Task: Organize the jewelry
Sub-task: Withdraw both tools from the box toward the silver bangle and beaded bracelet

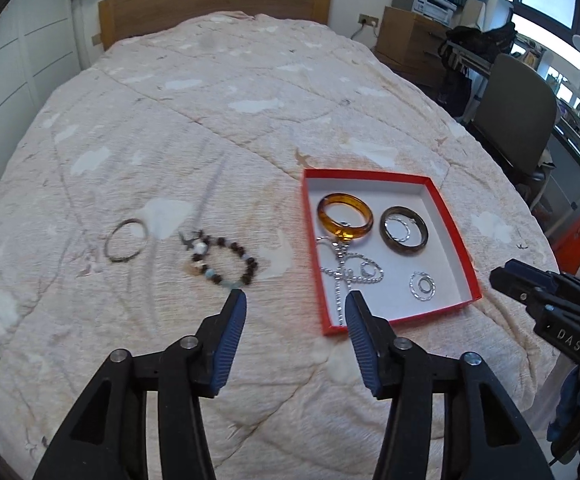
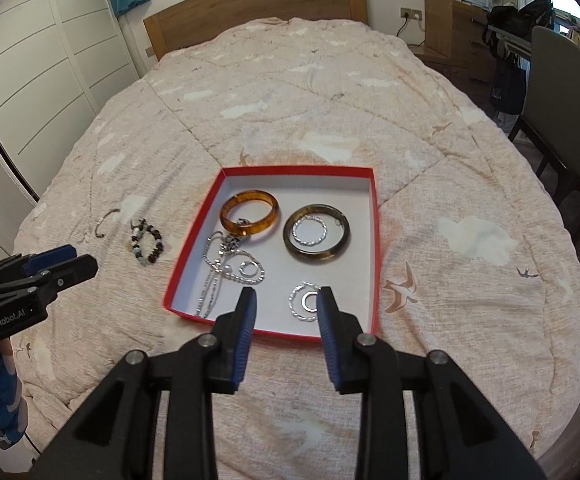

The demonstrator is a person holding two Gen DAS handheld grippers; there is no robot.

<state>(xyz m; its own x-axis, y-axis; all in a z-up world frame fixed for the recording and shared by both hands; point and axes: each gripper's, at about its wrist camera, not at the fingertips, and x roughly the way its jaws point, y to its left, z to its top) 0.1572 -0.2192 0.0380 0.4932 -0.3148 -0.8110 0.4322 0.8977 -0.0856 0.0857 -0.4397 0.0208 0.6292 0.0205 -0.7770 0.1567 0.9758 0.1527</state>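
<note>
A red box (image 1: 453,216) (image 2: 194,240) with a white floor lies on the bed. Inside are an amber bangle (image 1: 345,216) (image 2: 250,213), a dark bangle (image 1: 404,230) (image 2: 316,234) around a silver hoop, a silver chain (image 1: 345,270) (image 2: 230,268) and small silver rings (image 1: 423,286) (image 2: 307,302). Left of the box lie a beaded bracelet (image 1: 226,258) (image 2: 148,242) and a thin metal bangle (image 1: 126,240) (image 2: 104,224). My left gripper (image 1: 295,300) hovers open above the bedspread between bracelet and box. My right gripper (image 2: 286,294) hangs open over the box's near edge. Both hold nothing.
The bed wears a pink quilt (image 1: 210,100) with white clouds and a wooden headboard (image 2: 258,0) behind. A grey chair (image 1: 517,116) and a cluttered desk stand to the right. White wardrobe doors (image 2: 30,60) line the left wall.
</note>
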